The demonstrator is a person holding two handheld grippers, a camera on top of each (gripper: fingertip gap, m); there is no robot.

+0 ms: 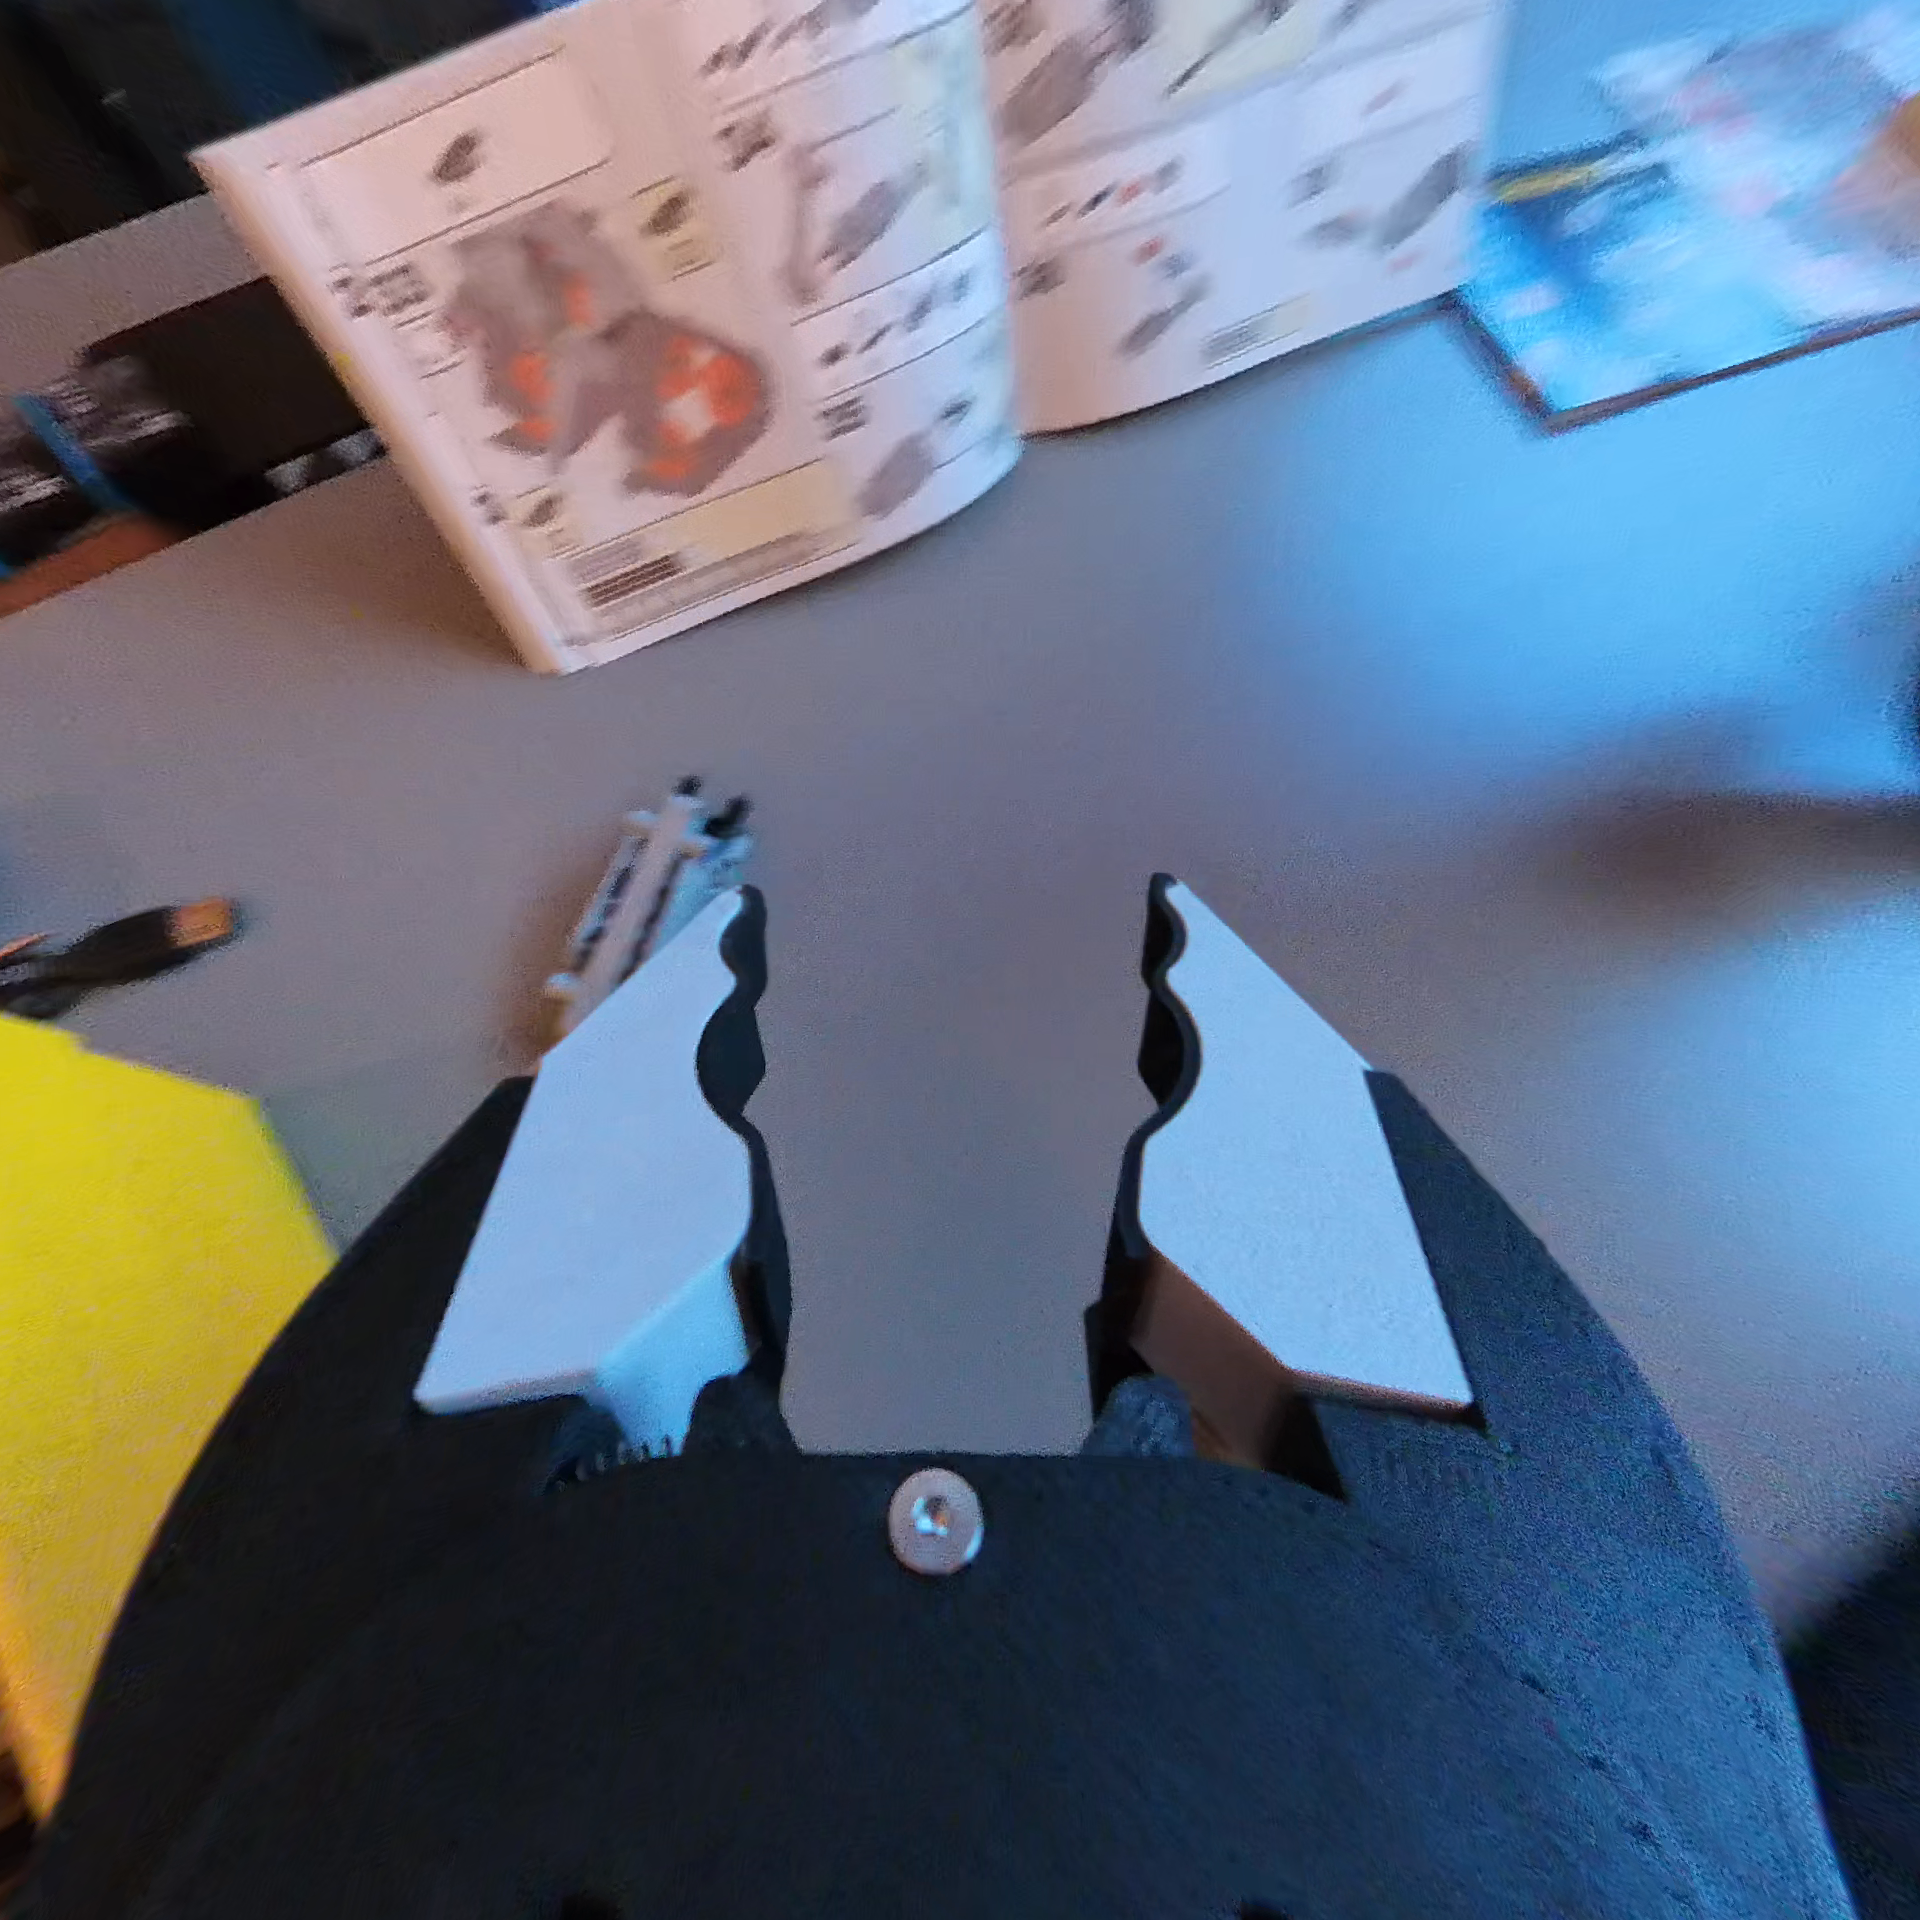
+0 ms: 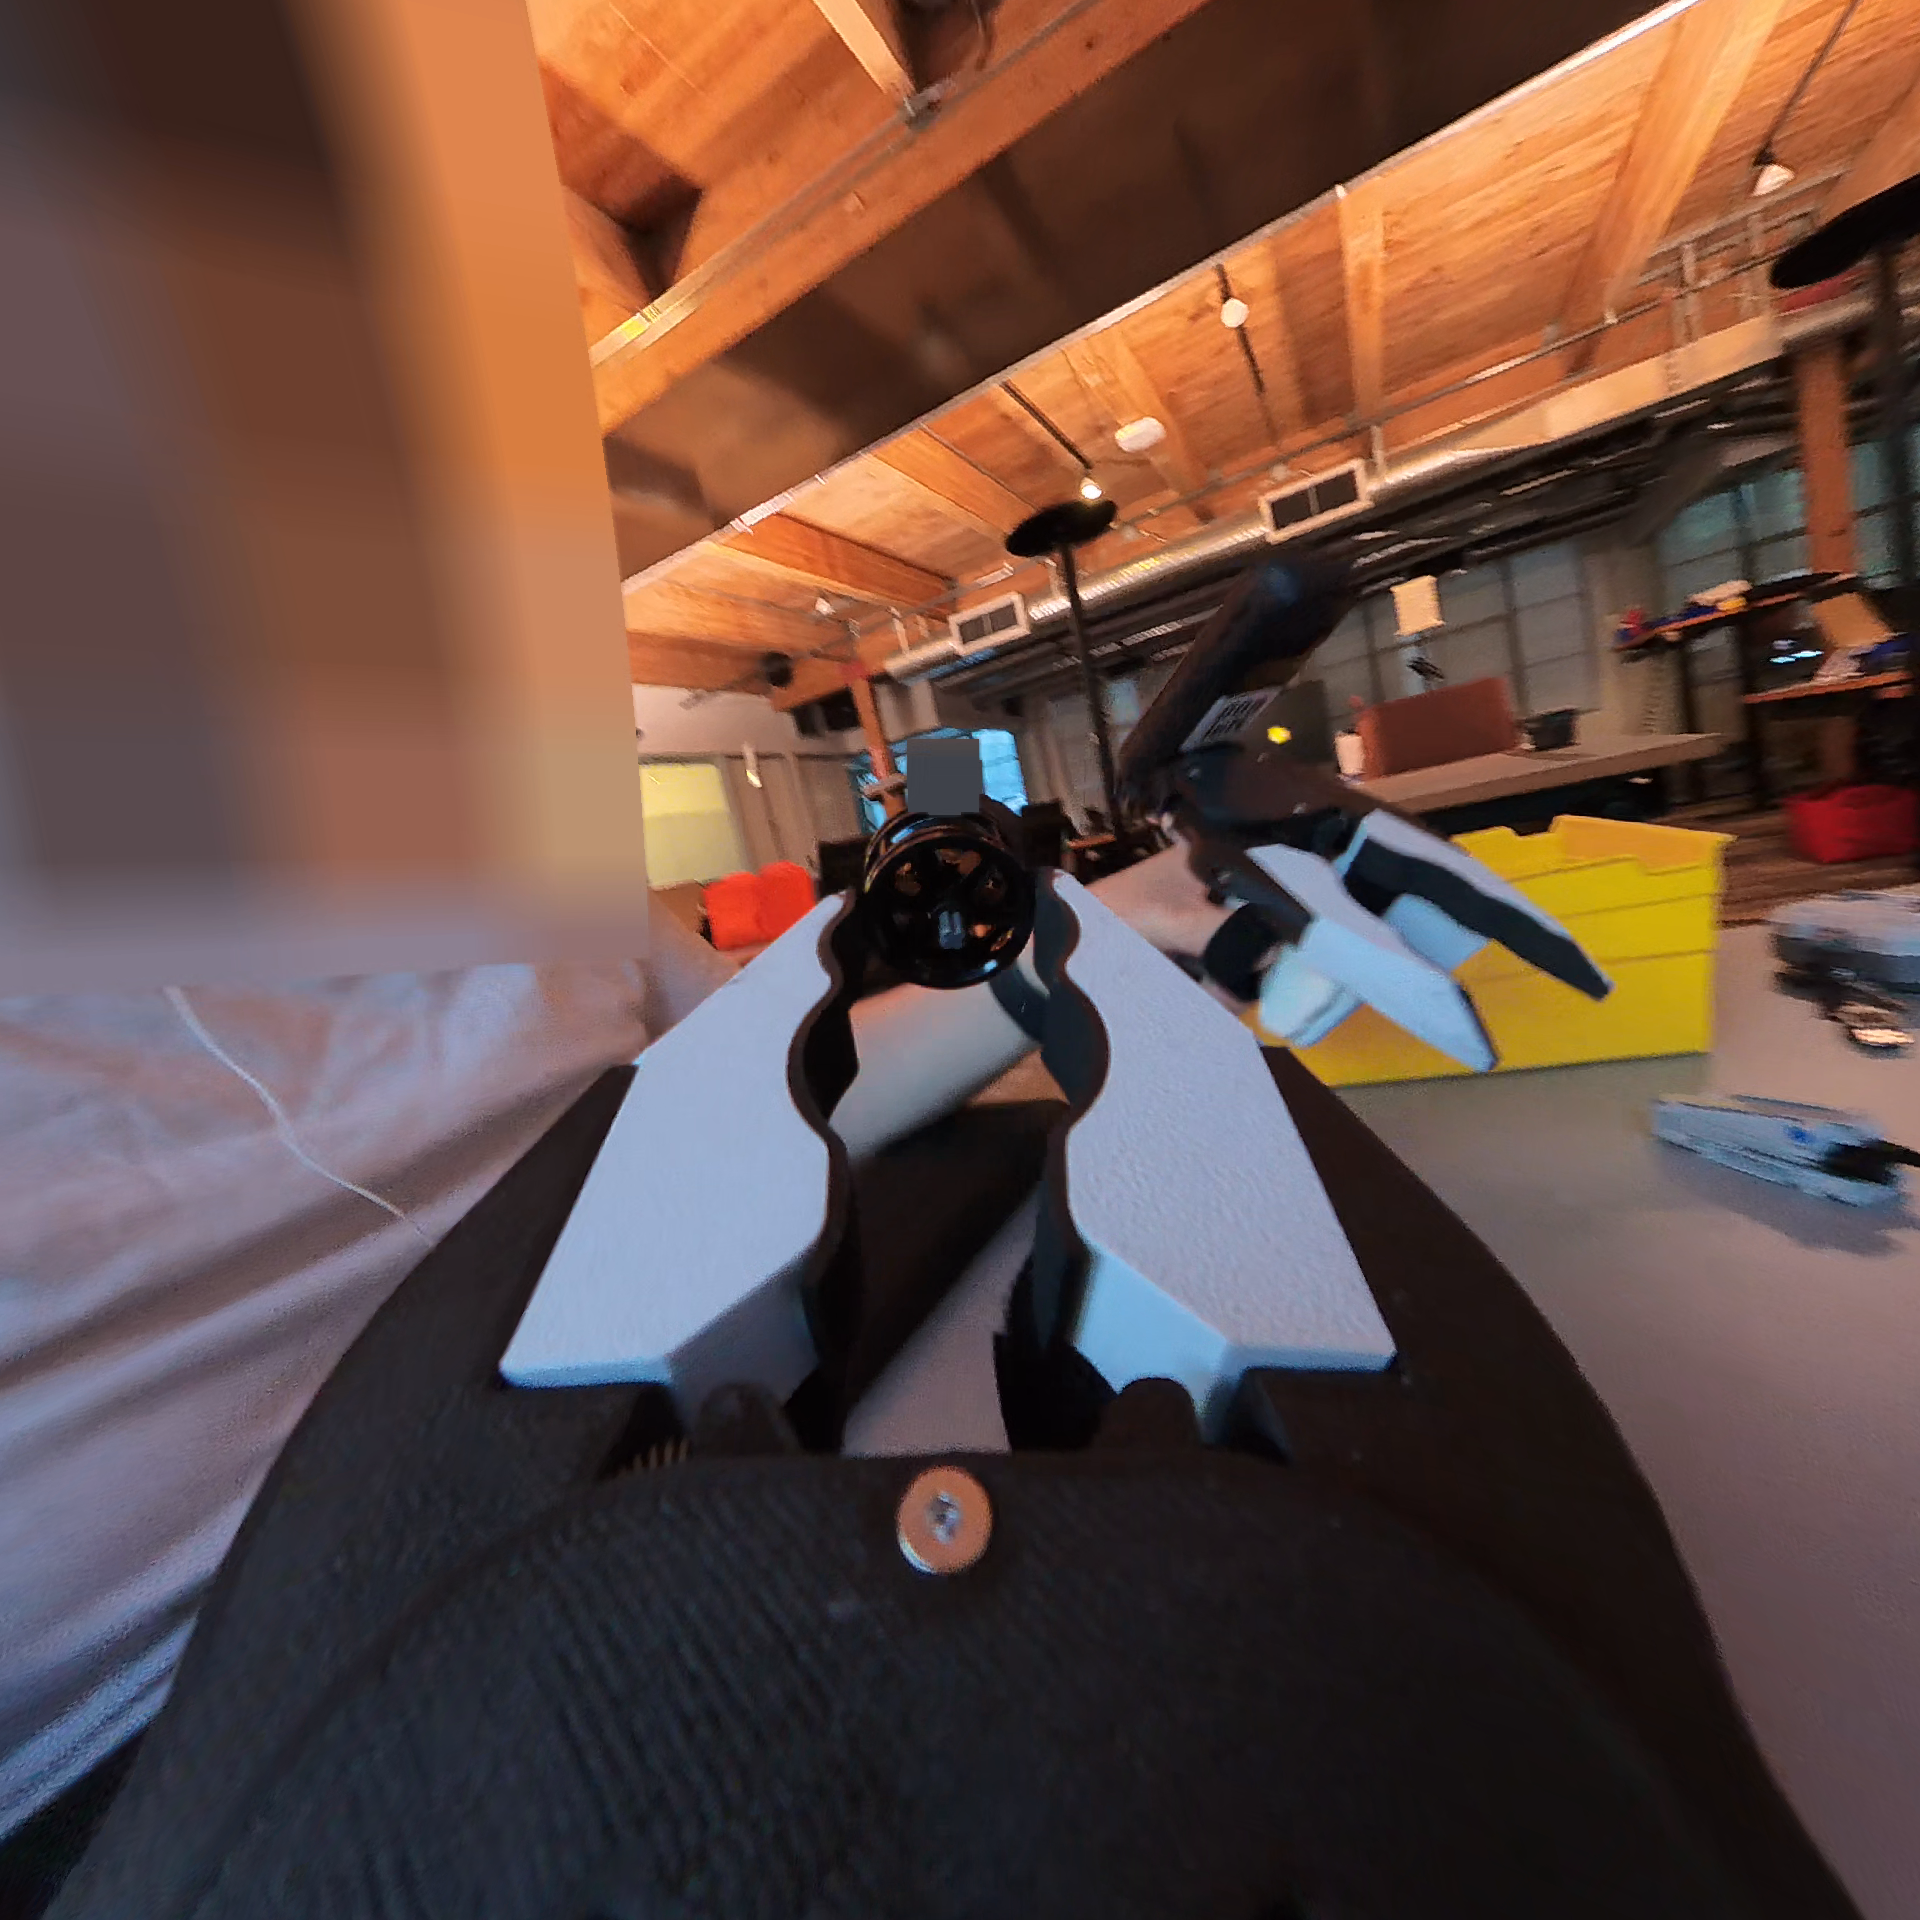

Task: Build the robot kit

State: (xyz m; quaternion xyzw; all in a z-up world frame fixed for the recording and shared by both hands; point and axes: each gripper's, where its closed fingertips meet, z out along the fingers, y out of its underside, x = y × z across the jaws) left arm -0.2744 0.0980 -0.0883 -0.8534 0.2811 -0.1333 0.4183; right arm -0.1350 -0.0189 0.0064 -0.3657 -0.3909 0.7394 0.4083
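Wavy-edged right gripper [image 2: 940,930] clamps a black spoked wheel [image 2: 948,920]; left gripper [image 1: 956,904] gapes empty over a matte grey table [image 1: 1143,644], timber ceiling [image 2: 935,208] overhead.

Two black-and-white two-finger grippers are showing: the left gripper [image 1: 956,904] and the right gripper [image 2: 940,914]. One small black spoked wheel [image 2: 948,914] is sitting between the right one's fingers. One open printed booklet [image 1: 644,312], one yellow plastic bin [image 2: 1590,935] and one blue printed box [image 1: 1704,208] are lying on the table.

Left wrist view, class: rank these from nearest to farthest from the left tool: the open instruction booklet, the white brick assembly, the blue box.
From the left tool:
1. White brick assembly, beside the left fingertip.
2. Open instruction booklet, standing ahead on the table.
3. Blue box, far right corner.
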